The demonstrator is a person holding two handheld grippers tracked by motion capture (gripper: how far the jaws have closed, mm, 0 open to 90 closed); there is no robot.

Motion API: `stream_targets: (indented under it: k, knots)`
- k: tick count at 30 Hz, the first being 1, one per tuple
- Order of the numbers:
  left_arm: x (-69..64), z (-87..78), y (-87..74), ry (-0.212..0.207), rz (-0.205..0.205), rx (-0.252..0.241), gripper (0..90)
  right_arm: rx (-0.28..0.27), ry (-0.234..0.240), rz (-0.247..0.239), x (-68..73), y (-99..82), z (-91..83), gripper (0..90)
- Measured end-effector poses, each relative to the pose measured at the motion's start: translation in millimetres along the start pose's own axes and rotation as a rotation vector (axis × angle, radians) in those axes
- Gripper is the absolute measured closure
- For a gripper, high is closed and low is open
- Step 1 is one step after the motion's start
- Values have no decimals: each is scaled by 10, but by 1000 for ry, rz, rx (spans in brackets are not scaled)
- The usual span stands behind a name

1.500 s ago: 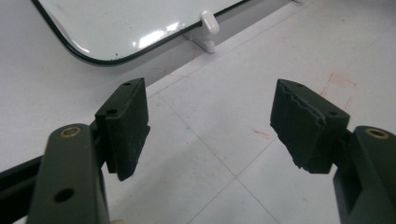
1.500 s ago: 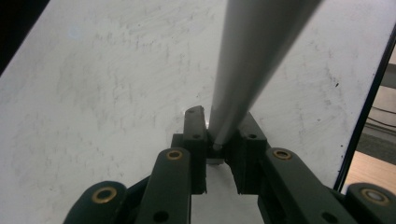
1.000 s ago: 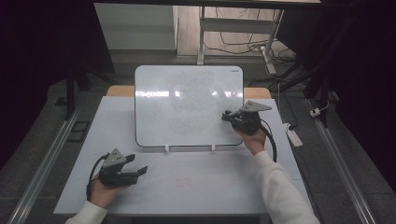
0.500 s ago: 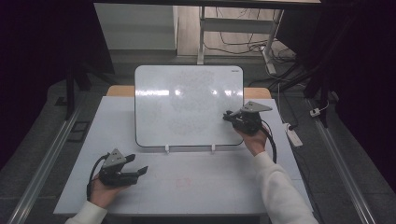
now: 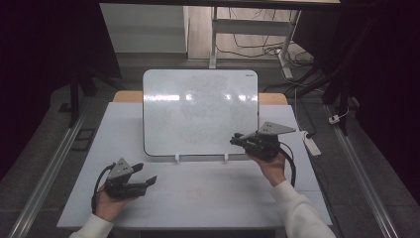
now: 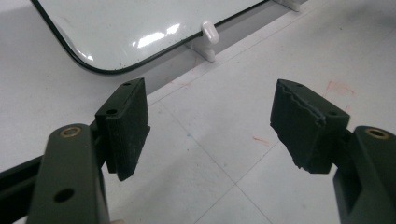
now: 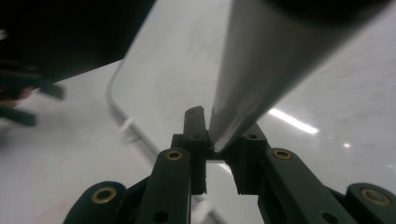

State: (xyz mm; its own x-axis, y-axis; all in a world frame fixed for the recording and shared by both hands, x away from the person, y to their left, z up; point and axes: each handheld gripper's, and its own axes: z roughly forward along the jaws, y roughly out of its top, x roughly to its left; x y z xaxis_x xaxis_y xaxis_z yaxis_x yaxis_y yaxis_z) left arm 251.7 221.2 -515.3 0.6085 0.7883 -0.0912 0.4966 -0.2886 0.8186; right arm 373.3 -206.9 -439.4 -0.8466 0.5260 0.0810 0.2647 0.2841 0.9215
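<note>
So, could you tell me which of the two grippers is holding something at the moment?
The right gripper, by the whiteboard's lower right corner: its fingers are shut on a grey tapered object. The left gripper rests open on the table, holding nothing.

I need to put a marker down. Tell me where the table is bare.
The widest bare patch is the white table in front of the whiteboard's lower edge, between the left gripper and the right gripper. Strips left and right of the board are narrower. It is tightest at the board's lower right corner.

Left gripper (image 5: 143,179) rests low with jaws wide apart; right gripper (image 5: 236,140) is raised, jaws clamped together.
</note>
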Motion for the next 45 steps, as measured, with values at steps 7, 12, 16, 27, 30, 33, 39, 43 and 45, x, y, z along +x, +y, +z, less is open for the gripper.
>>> stream_targets:
  k: [7, 12, 16, 27, 30, 33, 39, 43, 45]
  knots:
    - [-8, -11, 9, -2, -1, -21, 289, 60, 87, -17, 236, -120, 64, 773]
    - [-11, -23, 17, -5, -4, -44, 289, 96, 125, -10, 305, -164, 177, 773]
    - [-7, -30, 18, -6, -5, -54, 289, 119, 147, -9, 356, -193, 262, 773]
    - [-29, -49, 43, 3, 9, -73, 288, 152, 186, 3, 432, -234, 417, 772]
    - [-64, -57, 81, 9, 26, -83, 288, 157, 191, 5, 444, -239, 434, 772]
    - [-115, -54, 157, 5, 41, -99, 284, 154, 193, 8, 450, -237, 439, 772]
    - [-271, 20, 401, -26, 86, -125, 283, 143, 197, 44, 447, -221, 470, 772]
    - [-410, 113, 595, -69, 112, -140, 283, 143, 207, 54, 462, -209, 493, 772]
    - [-493, 175, 686, -89, 136, -141, 283, 143, 209, 55, 469, -208, 501, 772]
